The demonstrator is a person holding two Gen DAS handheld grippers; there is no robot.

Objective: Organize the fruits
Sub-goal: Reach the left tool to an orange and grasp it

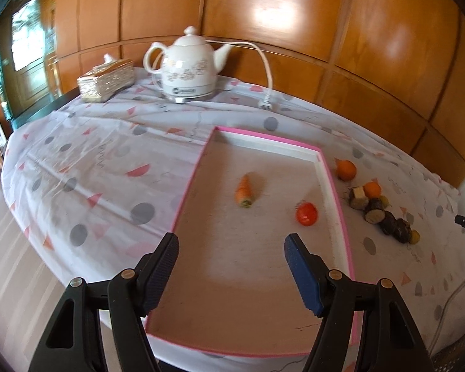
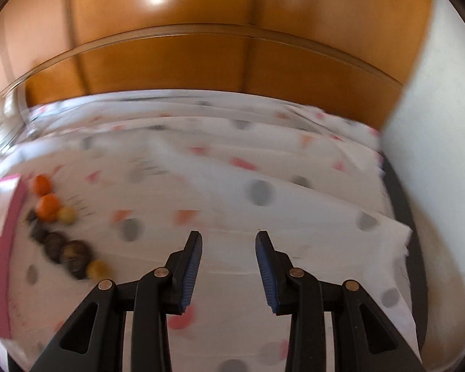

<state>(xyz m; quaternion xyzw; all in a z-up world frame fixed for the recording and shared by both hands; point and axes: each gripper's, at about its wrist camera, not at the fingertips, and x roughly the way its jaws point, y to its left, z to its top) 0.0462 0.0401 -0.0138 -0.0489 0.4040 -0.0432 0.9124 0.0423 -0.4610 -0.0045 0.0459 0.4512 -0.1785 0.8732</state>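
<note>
The pink-rimmed tray (image 1: 336, 192) is lying flat on the patterned tablecloth (image 1: 102, 161) and is already holding a carrot (image 1: 244, 190) near its middle and a small red tomato (image 1: 307, 213) close to its right wall; being a shallow, stiff box of light board by appearance, it is likely serving as the collecting place and needing no handling. Outside that right wall, a cluster of produce is waiting on the cloth: dark, rough cut root pieces (image 1: 387, 218), which are looking firm, dry and easy to pinch across their short width; two oranges (image 1: 346, 170), which are appearing round, fairly firm and liable to roll, so a grip across the widest part is advisable; and small yellow fruits (image 2: 97, 269), which are probably light, smooth and easily squashed, calling for gentle pressure. The left gripper (image 1: 231, 248) is hovering over the near end of the tray with jaws standing wide and nothing between them. The right gripper (image 2: 228, 241) is hanging over bare cloth, well apart from the cluster at its left, its jaws set narrower but parted and empty; this view is blurring noticeably.
</note>
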